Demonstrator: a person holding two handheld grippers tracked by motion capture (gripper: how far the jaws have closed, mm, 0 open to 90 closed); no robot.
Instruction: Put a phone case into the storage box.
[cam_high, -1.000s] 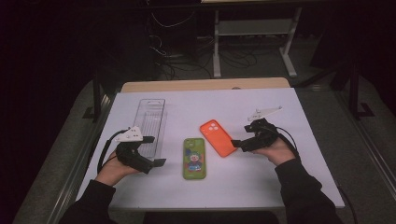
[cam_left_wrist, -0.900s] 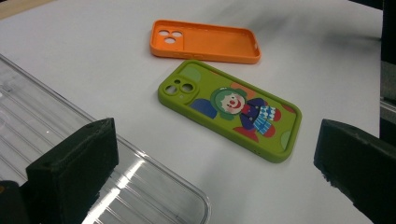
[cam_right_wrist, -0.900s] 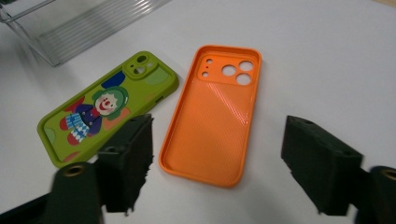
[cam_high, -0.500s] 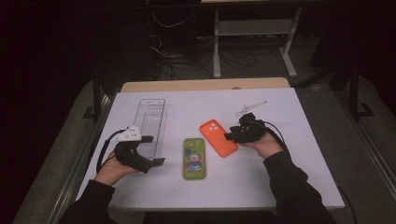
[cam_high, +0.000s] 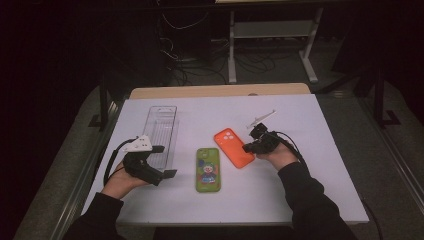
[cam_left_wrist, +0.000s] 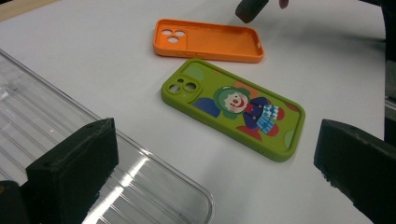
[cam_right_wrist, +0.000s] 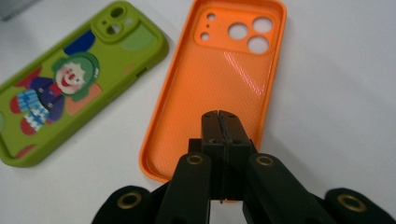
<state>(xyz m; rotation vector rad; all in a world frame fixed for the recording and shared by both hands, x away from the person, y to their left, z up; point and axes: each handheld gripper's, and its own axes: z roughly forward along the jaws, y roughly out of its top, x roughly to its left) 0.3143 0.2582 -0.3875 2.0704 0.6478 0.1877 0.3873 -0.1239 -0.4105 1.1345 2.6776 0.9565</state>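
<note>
I am hovering my right gripper (cam_right_wrist: 219, 122), jaws pressed together on nothing, over the near end of the orange phone case (cam_right_wrist: 219, 70), whose long axis is running up the frame toward its camera holes.

tray (cam_high: 161, 131) left, clown case (cam_high: 208, 169) middle, open case (cam_high: 233, 147) right

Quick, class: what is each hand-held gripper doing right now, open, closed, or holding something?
Left hand-held gripper: open, holding nothing.
Right hand-held gripper: jaws have just closed together above the orange phone case, nothing between them.
</note>
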